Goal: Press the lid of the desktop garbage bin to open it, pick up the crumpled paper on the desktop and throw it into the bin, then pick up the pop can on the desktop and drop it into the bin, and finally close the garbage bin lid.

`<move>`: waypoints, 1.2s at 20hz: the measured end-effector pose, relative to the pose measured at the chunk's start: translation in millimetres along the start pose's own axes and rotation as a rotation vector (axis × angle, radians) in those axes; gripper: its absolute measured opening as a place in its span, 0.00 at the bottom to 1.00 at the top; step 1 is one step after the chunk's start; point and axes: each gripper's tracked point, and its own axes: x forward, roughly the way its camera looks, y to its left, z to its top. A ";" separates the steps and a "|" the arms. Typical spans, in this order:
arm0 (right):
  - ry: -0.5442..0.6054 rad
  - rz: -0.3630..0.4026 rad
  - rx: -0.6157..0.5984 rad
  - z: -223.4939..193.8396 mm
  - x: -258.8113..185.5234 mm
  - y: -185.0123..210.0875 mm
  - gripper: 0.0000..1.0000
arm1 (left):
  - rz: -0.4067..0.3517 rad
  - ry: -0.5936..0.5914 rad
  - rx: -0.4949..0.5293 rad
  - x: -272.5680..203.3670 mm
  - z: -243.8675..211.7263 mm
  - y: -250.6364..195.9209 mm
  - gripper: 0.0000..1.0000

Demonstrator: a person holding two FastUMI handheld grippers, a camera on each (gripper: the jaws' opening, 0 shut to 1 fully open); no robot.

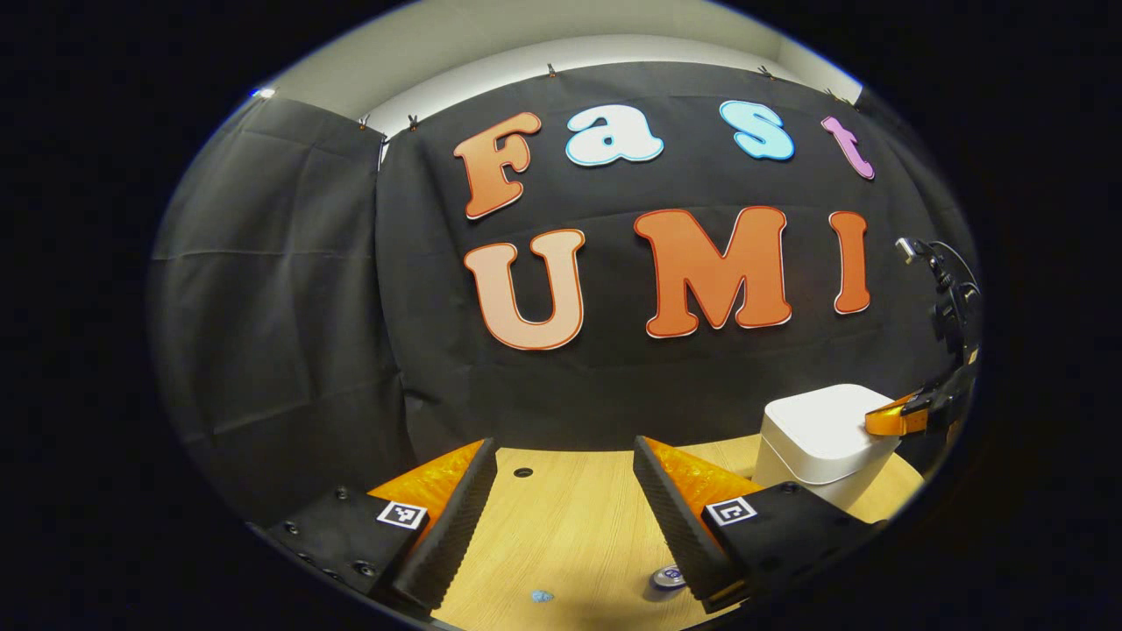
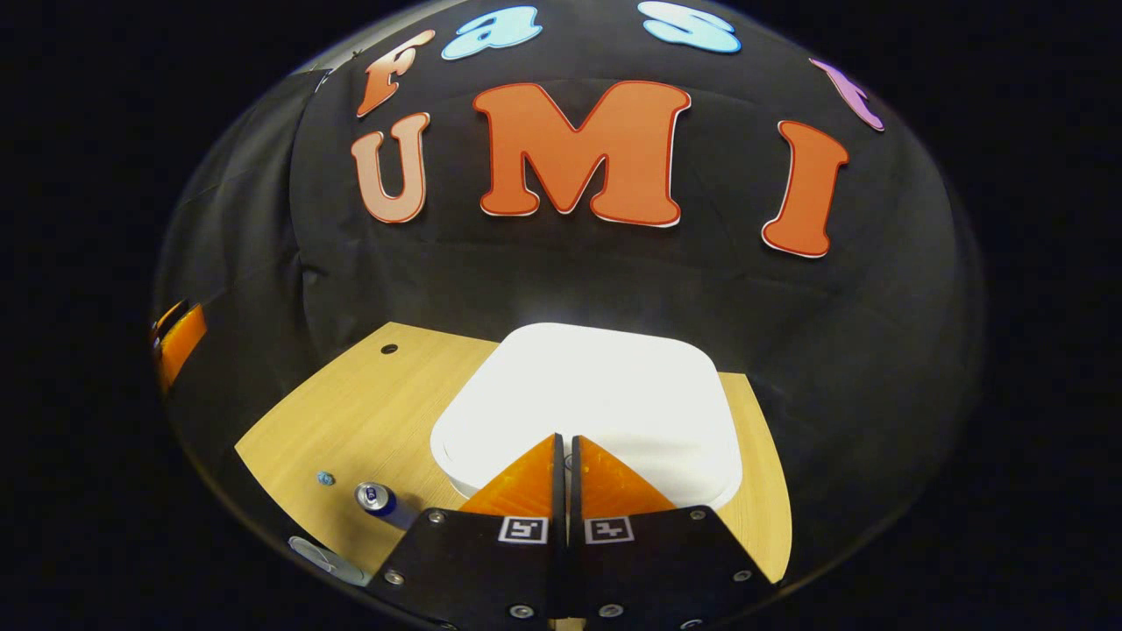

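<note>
The white desktop bin (image 2: 587, 386) stands on the wooden table with its lid down. My right gripper (image 2: 565, 441) is shut with nothing between its fingers, and its tips lie at the near edge of the lid. In the left gripper view the same bin (image 1: 820, 434) is at the right, with the right gripper (image 1: 881, 419) reaching onto the lid's edge. My left gripper (image 1: 565, 447) hangs open above the table. The pop can (image 2: 379, 500) lies left of the bin; its top (image 1: 671, 577) peeks out beside my left gripper's right finger.
A small blue speck (image 2: 325, 478) sits on the wooden table (image 2: 368, 412) near the can. A pale flat object (image 2: 329, 559) lies at the table's near-left edge; I cannot tell what it is. The table has a small hole (image 1: 523, 472) near the back. Black cloth walls close in behind.
</note>
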 end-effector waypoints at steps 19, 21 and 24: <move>-0.431 0.131 0.008 98.0 -52.2 -3.9 0.01 | 0.030 0.094 -0.006 0.4 -49.4 24.8 0.99; -0.479 0.156 0.009 112.2 -61.0 11.4 0.01 | 0.018 0.108 -0.011 6.4 -58.2 35.2 0.99; -0.534 0.190 -0.042 117.8 -70.1 39.3 0.01 | -0.004 0.152 -0.039 18.2 -77.0 49.8 0.99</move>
